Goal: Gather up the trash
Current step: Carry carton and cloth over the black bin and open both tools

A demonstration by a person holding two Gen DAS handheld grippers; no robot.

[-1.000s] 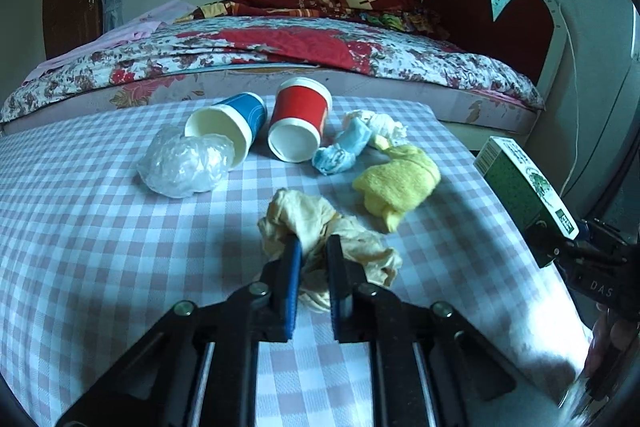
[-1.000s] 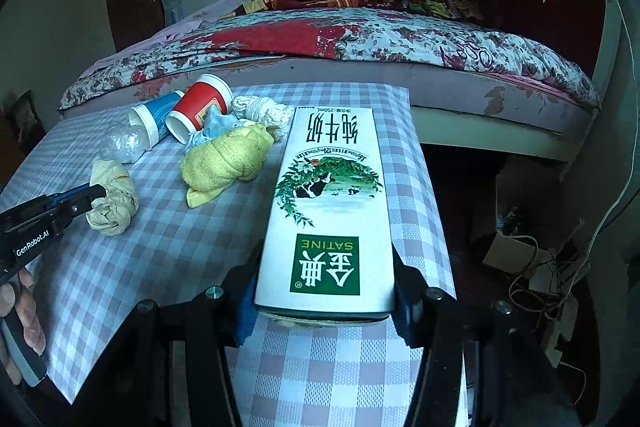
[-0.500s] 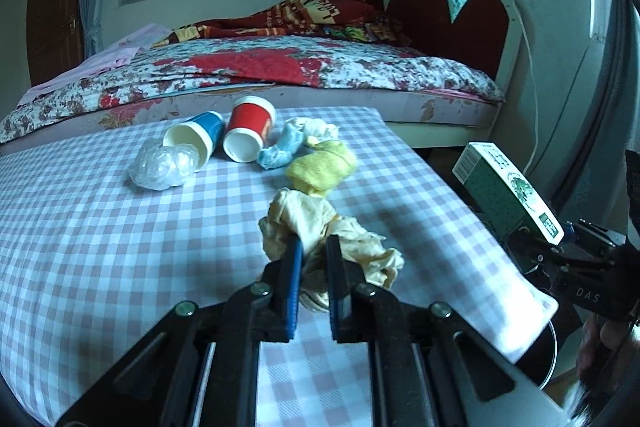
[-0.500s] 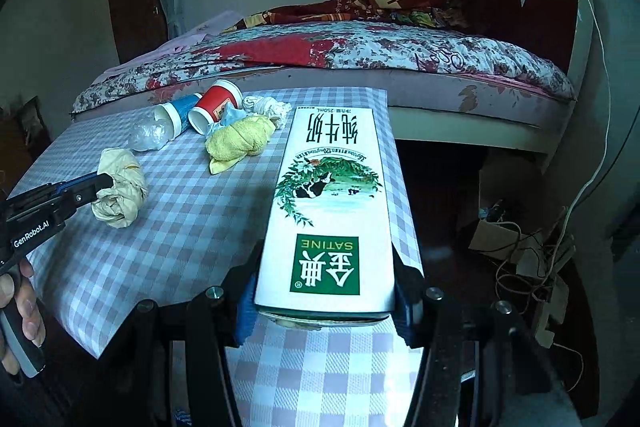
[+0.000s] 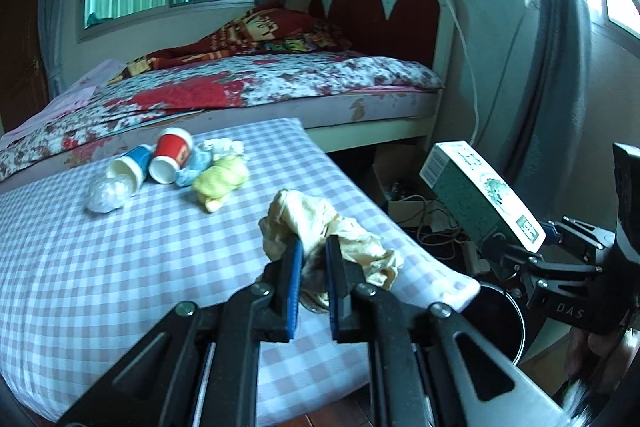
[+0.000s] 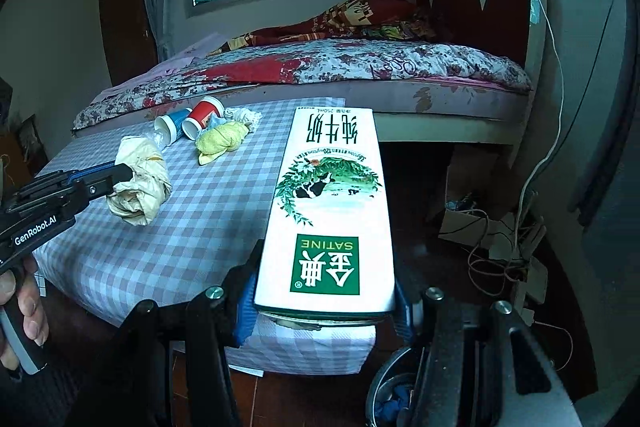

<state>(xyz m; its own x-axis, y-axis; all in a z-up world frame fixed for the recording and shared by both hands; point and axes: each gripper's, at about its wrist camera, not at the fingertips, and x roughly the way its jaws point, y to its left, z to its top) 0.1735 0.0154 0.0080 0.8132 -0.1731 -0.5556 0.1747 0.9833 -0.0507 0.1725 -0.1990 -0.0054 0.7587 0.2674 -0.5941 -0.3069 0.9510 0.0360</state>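
In the left wrist view my left gripper (image 5: pixel 314 251) is shut on a crumpled beige wad (image 5: pixel 316 219), held above the checked table's (image 5: pixel 120 267) near right corner. In the right wrist view my right gripper (image 6: pixel 324 311) is shut on a white and green milk carton (image 6: pixel 328 203), which points forward past the table's corner. The same carton (image 5: pixel 480 195) shows at the right of the left wrist view. A dark round bin (image 5: pixel 496 311) stands on the floor below both grippers, also seen as the bin (image 6: pixel 392 387) under the carton. The left gripper (image 6: pixel 116 179) and its wad (image 6: pixel 140 183) are seen from the side.
On the far part of the table lie a blue cup (image 5: pixel 132 167), a red cup (image 5: pixel 172 155), a clear plastic wad (image 5: pixel 106 193), a yellow cloth (image 5: pixel 220 181) and a white tissue (image 5: pixel 224 147). A bed (image 5: pixel 280 83) stands behind. Cables and boxes (image 6: pixel 492 227) litter the floor at right.
Both grippers have drawn back from the table's middle toward its near right corner and risen slightly, each keeping its load. The bin has come into view below them.
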